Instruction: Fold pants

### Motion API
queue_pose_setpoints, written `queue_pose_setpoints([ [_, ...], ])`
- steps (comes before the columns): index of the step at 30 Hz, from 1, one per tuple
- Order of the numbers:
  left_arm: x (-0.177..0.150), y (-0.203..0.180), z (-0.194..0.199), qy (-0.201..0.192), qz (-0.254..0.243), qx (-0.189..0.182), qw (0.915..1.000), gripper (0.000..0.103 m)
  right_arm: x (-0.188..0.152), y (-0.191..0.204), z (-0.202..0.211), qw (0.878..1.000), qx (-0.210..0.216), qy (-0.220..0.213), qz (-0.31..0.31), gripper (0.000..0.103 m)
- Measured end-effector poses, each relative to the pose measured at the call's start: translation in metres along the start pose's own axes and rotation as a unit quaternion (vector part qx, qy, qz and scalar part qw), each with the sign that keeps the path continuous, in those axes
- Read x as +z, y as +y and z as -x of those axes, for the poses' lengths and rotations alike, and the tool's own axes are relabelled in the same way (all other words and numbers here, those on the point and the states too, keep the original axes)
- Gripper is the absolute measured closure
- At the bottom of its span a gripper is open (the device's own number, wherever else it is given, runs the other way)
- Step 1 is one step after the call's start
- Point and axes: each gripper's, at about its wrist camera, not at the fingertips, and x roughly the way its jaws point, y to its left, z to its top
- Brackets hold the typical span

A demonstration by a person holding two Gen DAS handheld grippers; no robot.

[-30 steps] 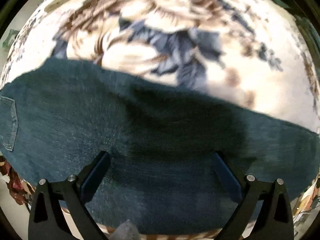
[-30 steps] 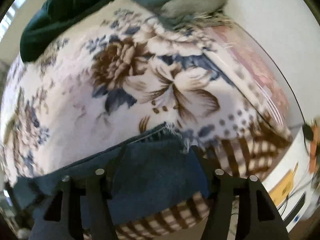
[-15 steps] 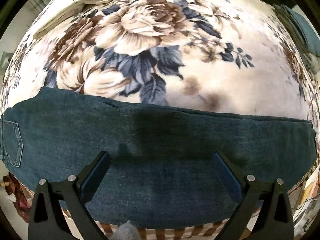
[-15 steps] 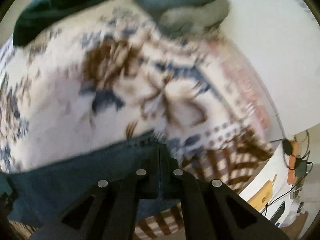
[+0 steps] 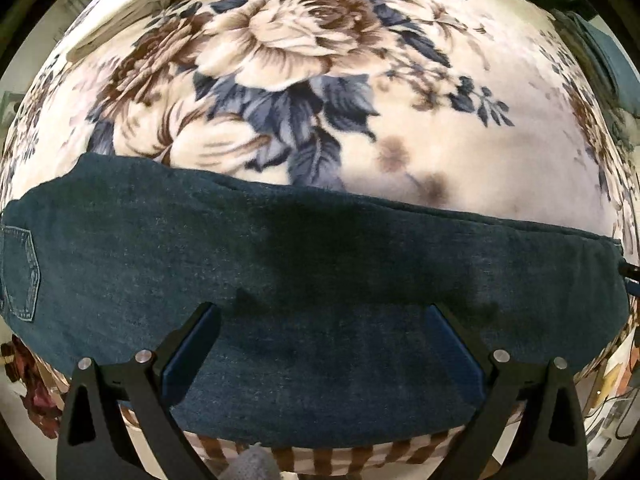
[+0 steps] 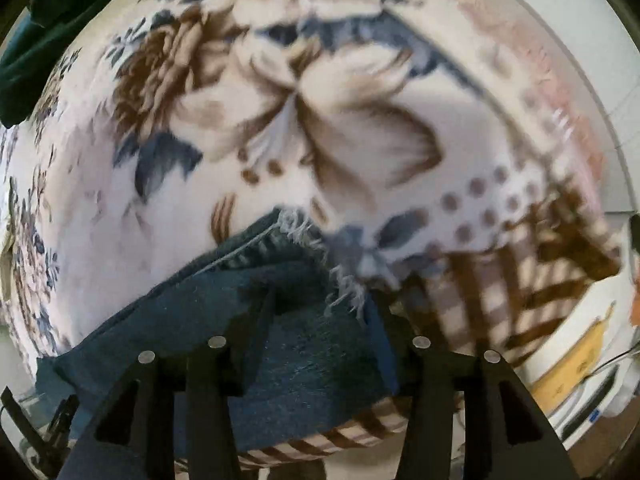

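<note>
Dark blue denim pants (image 5: 320,264) lie flat as a long band across a floral blanket (image 5: 304,64), with a back pocket (image 5: 20,276) at the far left. My left gripper (image 5: 320,344) is open over the middle of the pants, its jaws spread wide and holding nothing. In the right wrist view the frayed leg hem (image 6: 320,256) of the pants (image 6: 304,360) lies between the jaws of my right gripper (image 6: 324,320), which is open just above the cloth.
The blanket's brown checked border (image 6: 520,280) hangs over the bed edge. Dark green and grey clothes (image 6: 20,60) are piled at the far side of the bed. A white wall (image 6: 592,40) stands to the right, with floor clutter (image 6: 572,380) below.
My right gripper shut over the hem half a second ago and has opened again. The pants have settled flat and straight in the left view. The left gripper stayed open.
</note>
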Motion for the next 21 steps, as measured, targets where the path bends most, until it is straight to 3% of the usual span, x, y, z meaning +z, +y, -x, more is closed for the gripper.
queue_pose_setpoints([
  [1,-0.001,-0.002,0.000,0.000,-0.002,0.001,1.0000,0.000,-0.003,0.005,0.000,1.000,-0.008,-0.012,0.012,0.084],
  [2,0.001,-0.007,-0.002,0.000,-0.002,0.001,1.0000,0.000,-0.007,0.011,0.003,0.999,-0.028,-0.033,0.025,0.096],
  [6,0.001,-0.010,-0.005,0.002,-0.004,0.001,1.0000,0.000,-0.027,0.031,0.028,0.989,-0.069,-0.116,0.057,0.097],
  [12,0.000,-0.003,0.006,-0.016,0.000,0.009,0.9998,0.000,-0.048,0.039,0.074,0.973,-0.068,-0.213,0.051,0.097],
  [16,0.002,0.005,0.010,-0.017,0.007,0.010,0.9998,0.000,-0.040,0.037,0.055,0.975,-0.082,-0.202,0.052,0.097],
  [18,0.001,0.010,0.009,-0.016,0.013,0.012,0.9997,0.000,-0.029,0.028,0.030,0.983,-0.092,-0.152,0.045,0.093],
  [20,-0.001,0.018,0.010,-0.017,0.019,0.011,0.9996,0.000,-0.023,0.024,0.013,0.988,-0.095,-0.114,0.034,0.078],
  [21,-0.003,0.024,0.013,-0.019,0.023,0.010,0.9995,0.000,-0.023,0.025,0.014,0.990,-0.092,-0.103,0.027,0.063],
])
